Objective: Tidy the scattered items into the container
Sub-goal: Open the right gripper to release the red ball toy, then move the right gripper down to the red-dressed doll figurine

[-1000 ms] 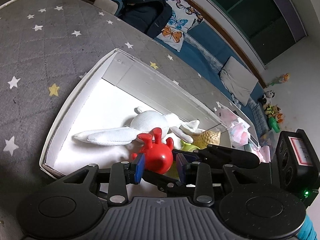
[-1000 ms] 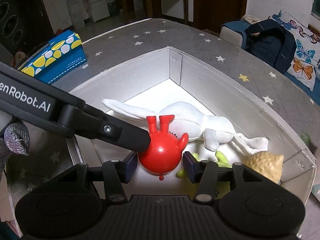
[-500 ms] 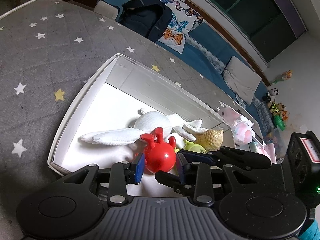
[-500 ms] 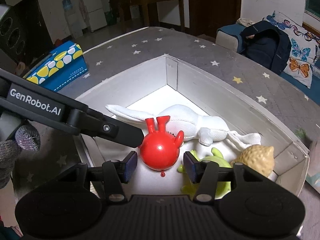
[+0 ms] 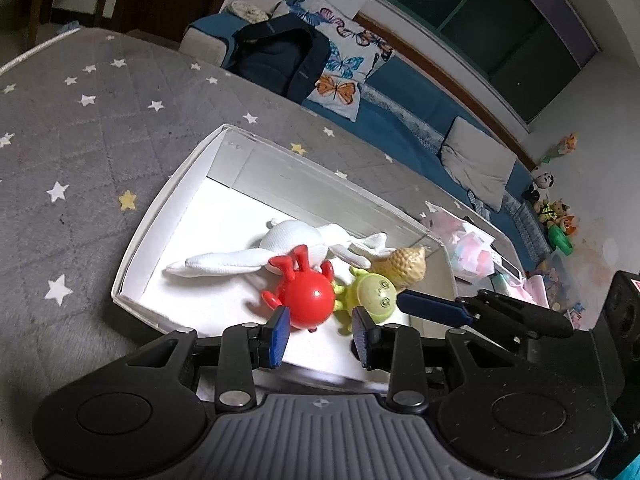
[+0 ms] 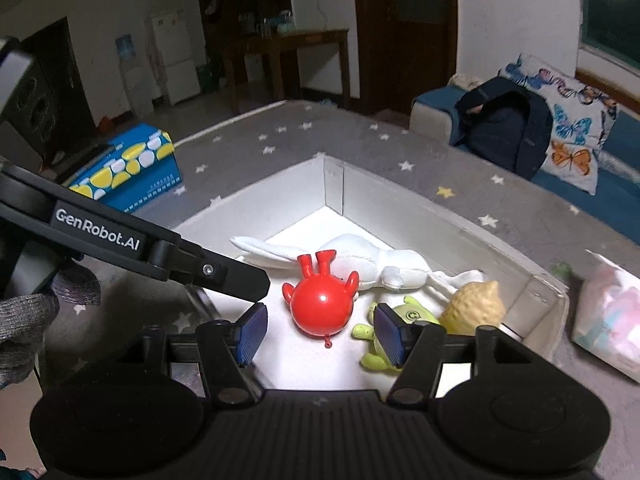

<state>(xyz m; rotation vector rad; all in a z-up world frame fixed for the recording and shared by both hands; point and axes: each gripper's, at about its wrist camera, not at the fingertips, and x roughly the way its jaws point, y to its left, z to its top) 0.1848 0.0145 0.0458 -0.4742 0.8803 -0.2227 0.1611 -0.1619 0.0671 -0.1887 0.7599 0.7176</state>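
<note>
A white box [image 5: 160, 216] sits on a grey star-patterned bed. Inside lie a white plush rabbit [image 5: 296, 240], a red round toy [image 5: 310, 300] with its legs up, a green toy [image 5: 372, 294] and a tan bumpy toy [image 5: 404, 266]. My left gripper [image 5: 321, 334] hovers open over the box's near edge, holding nothing. My right gripper [image 6: 320, 334] is above the red toy [image 6: 320, 310]. Its jaws are opening and the pads [image 6: 252, 330] stand clear of the toy on both sides. The left gripper's finger [image 6: 224, 276] crosses the right wrist view.
A blue carton with yellow and white spots [image 6: 128, 168] stands beyond the bed. A clear bag of pink items [image 6: 612, 320] lies beside the box. A dark backpack [image 5: 280, 56] and a butterfly pillow [image 5: 340, 80] rest on the blue sofa. A gloved hand [image 6: 24, 320] grips the left tool.
Both grippers have drawn back and up from the box. The right jaws have widened. The red toy stays lying in the box, and the green toy now shows fully.
</note>
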